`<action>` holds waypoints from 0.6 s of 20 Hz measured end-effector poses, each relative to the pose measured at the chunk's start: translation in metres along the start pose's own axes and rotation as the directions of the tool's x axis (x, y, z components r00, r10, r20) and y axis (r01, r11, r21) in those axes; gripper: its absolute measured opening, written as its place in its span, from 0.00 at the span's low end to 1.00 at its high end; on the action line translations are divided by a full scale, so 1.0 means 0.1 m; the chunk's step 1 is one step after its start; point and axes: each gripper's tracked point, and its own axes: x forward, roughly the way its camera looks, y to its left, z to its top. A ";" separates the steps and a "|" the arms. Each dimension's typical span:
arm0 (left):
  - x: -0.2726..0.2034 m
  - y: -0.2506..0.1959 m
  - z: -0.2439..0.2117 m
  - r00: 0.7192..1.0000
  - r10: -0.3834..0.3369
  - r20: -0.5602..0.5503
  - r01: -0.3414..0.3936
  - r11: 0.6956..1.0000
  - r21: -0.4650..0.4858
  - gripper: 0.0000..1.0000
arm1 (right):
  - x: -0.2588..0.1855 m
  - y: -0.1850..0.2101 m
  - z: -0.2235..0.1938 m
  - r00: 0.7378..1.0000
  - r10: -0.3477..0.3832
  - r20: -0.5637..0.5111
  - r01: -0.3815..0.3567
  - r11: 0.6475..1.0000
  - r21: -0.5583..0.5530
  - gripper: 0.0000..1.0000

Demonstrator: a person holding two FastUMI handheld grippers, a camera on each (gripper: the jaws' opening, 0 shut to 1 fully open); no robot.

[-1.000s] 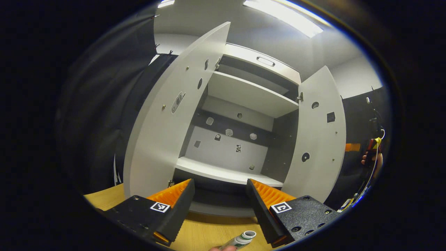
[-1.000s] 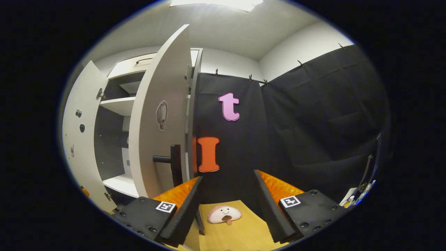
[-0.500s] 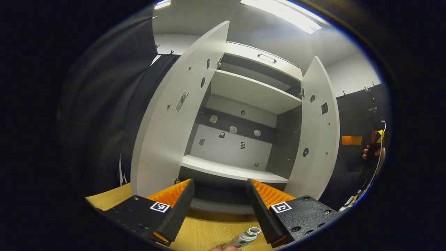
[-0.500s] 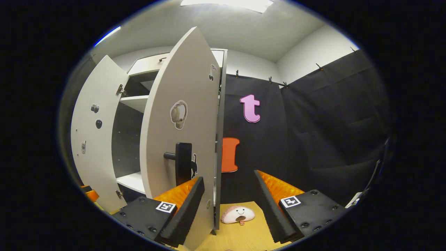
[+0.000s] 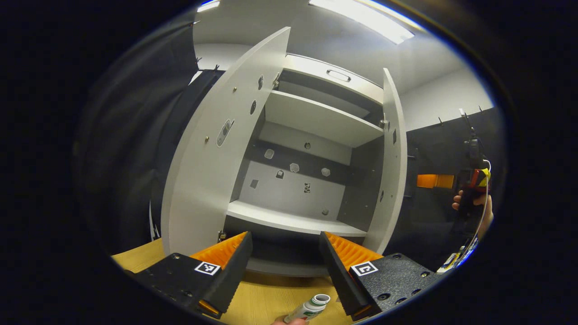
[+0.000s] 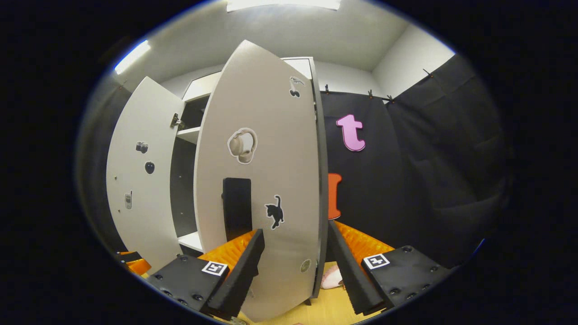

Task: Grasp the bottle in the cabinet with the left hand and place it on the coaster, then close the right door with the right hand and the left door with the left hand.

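Bottle (image 5: 309, 309) stands out of the cabinet (image 5: 298, 180), low on the counter (image 5: 271, 302) between the fingers of the left hand-held gripper (image 5: 284, 262), which is wide open and holds nothing. The coaster I cannot tell. Right door (image 6: 266, 180) is half swung, its outer face just ahead of the right hand-held gripper (image 6: 293, 257) — also open, empty, its left finger nearest the panel. The handle's (image 6: 237, 207) long axis runs upright. Left door (image 5: 212, 153) is fully open. I count one bottle, two doors, two shelves.
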 end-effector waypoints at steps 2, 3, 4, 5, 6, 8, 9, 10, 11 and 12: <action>-0.02 0.02 -0.04 1.000 0.006 -0.017 -0.006 1.000 -0.003 0.90 | 0.02 0.21 -0.02 0.998 0.062 -0.008 -0.062 0.998 0.019 0.87; -0.04 0.03 -0.05 1.000 0.011 -0.021 -0.011 1.000 -0.001 0.90 | 0.03 0.27 -0.04 0.997 0.079 -0.010 -0.079 0.997 0.019 0.96; -0.04 0.06 -0.06 1.000 0.019 -0.022 -0.019 1.000 0.002 0.90 | 0.05 0.32 -0.07 0.996 0.090 -0.015 -0.089 0.996 0.013 0.96; -0.04 0.08 -0.06 0.999 0.025 -0.021 -0.025 1.000 0.004 0.90 | 0.07 0.35 -0.11 0.995 0.097 -0.027 -0.097 0.995 0.005 0.96; -0.05 0.09 -0.05 0.999 0.030 -0.019 -0.030 1.000 0.007 0.90 | 0.09 0.38 -0.15 0.994 0.106 -0.034 -0.106 0.994 0.005 0.96; -0.05 0.12 -0.05 0.999 0.040 -0.014 -0.040 0.999 0.014 0.90 | 0.13 0.47 -0.20 0.991 0.130 -0.041 -0.129 0.991 0.023 0.96; -0.04 0.14 -0.05 0.999 0.043 -0.013 -0.043 0.999 0.016 0.90 | 0.18 0.52 -0.23 0.990 0.137 -0.046 -0.135 0.990 0.026 0.96; -0.04 0.16 -0.05 0.999 0.046 -0.012 -0.046 0.999 0.018 0.90 | 0.24 0.55 -0.25 0.990 0.135 -0.051 -0.134 0.991 0.024 0.96; -0.04 0.17 -0.05 0.999 0.049 -0.011 -0.049 0.999 0.019 0.90 | 0.30 0.56 -0.28 0.990 0.133 -0.056 -0.132 0.991 0.018 0.96; -0.03 0.20 -0.05 0.998 0.054 -0.010 -0.054 0.998 0.021 0.90 | 0.34 0.56 -0.29 0.990 0.129 -0.053 -0.129 0.992 0.012 1.00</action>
